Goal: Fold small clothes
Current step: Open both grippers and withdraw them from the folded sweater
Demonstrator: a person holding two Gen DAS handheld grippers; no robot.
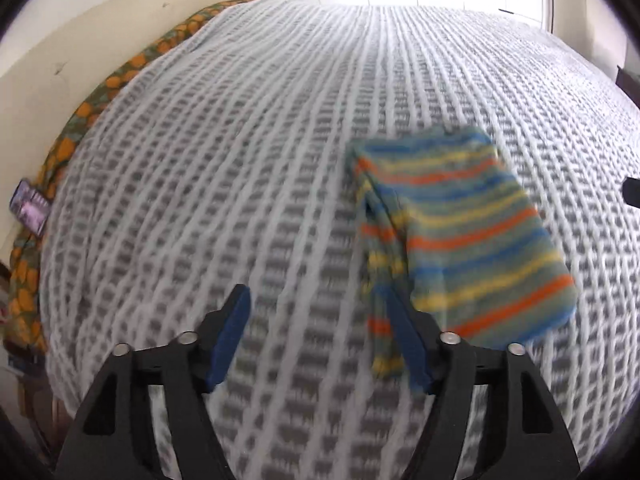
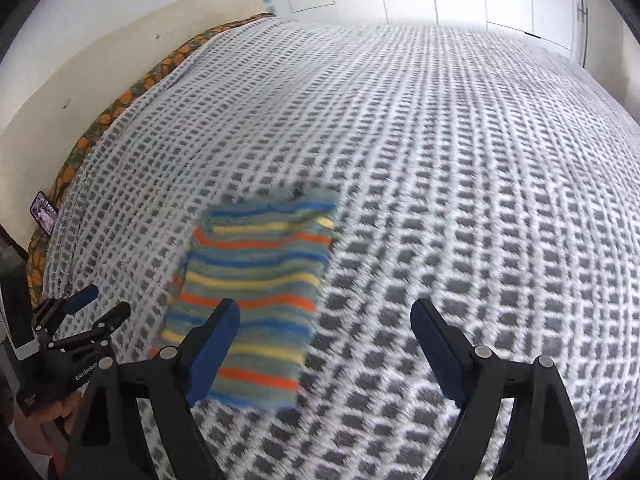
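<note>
The folded striped cloth (image 1: 460, 236) lies flat on the white-and-grey bedspread (image 1: 240, 160). In the left wrist view it sits ahead and to the right of the left tongs (image 1: 320, 340); its narrow near strip runs down just beside the right finger (image 1: 408, 344), which overlaps it in the picture, though whether they touch cannot be told. In the right wrist view the cloth (image 2: 256, 292) lies ahead and to the left of the right tongs (image 2: 326, 344), its near corner passing behind the left finger (image 2: 214, 344).

Both tongs stand wide apart and grip nothing; only bedspread shows between the blue pads of each.

The left tongs also appear at the lower left edge of the right wrist view (image 2: 88, 312), held by a hand (image 2: 44, 420) that is mostly cut off. Both views are blurred, so the cloth's edges and folds are hard to read. A patterned orange sheet (image 1: 80, 120) peeks out along the far bed edge, with a phone (image 1: 30, 212) resting on it.
</note>
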